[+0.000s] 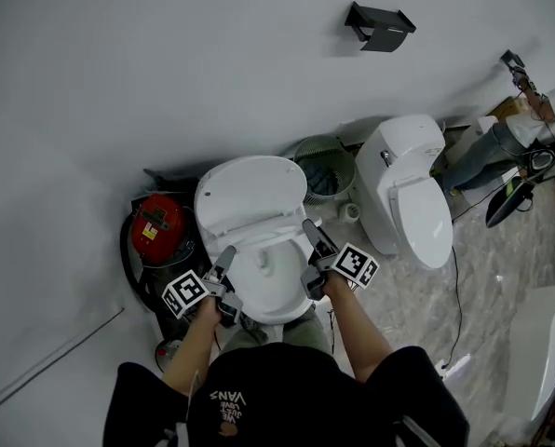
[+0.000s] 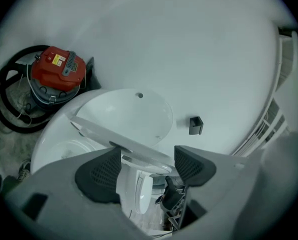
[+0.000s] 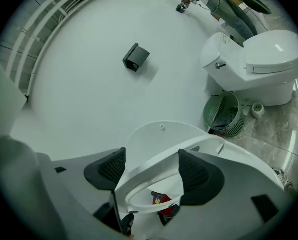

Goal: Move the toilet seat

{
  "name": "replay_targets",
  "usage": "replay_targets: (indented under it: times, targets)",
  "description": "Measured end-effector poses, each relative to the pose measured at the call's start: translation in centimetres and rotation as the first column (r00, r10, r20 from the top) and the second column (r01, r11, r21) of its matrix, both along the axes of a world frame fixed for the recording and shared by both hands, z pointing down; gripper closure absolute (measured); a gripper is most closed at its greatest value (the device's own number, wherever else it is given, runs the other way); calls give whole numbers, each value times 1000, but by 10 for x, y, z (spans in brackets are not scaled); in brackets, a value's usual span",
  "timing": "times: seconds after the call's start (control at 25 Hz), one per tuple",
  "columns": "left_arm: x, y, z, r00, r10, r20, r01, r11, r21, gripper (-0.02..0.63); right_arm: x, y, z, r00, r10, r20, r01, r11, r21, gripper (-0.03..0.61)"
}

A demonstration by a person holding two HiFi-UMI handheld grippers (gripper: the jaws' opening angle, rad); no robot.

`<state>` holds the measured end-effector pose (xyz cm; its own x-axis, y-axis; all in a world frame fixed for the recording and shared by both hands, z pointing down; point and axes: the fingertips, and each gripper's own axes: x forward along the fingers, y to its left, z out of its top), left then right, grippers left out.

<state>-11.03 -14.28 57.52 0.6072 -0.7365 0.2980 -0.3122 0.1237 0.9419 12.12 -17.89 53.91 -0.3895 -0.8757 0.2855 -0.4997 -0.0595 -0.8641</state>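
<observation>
Lifting the toilet seat (image 2: 104,134), left claw (image 2: 148,159) and right claw (image 3: 151,164) both clamped on its rim, I'd raise them evenly together.

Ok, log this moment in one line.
step: seat lift | left gripper: clamped on seat | right gripper: clamped on seat | seat: partly raised | lid: up against wall

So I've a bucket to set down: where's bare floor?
Bare marble floor lies between the second toilet and the white panel, though a cable lies on it. Left of the open toilet the red vacuum crowds the floor; the green basket fills the gap between the toilets.
</observation>
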Motion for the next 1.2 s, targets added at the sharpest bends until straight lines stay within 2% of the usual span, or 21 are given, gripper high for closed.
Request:
replay_targets:
  times: [0.12, 0.2, 0.4, 0.48, 0.52, 0.72, 1.2]
  targets:
    - [-3, -9, -3, 998, -52, 22, 51, 998, 35, 297, -1, -9, -3, 999, -50, 10, 50, 999, 0, 264]
    - [-6, -17, -7, 993, -115, 28, 113, 992, 52, 304, -2, -18, -5, 995, -98, 12, 98, 995, -4, 265]
    - [-15, -32, -22, 967, -229, 114, 213, 968, 136, 348, -8, -41, -12, 979, -203, 14, 203, 979, -7, 265]
    - [-18, -36, -27, 955, -267, 127, 247, 957, 152, 393, -10, -51, -14, 970, -241, 9, 242, 970, -8, 265]
    - [-19, -37, -30, 950, -283, 129, 263, 952, 155, 393, -10, -56, -14, 965, -260, 4, 260, 965, -7, 266]
    - [-18, -31, -41, 934, -323, 154, 294, 938, 186, 400, -15, -76, -15, 945, -326, -21, 326, 945, 1, 267]
    - [-12, -21, -66, 899, -411, 148, 364, 892, 266, 540, -23, -109, -13, 901, -426, -80, 428, 904, 2, 270]
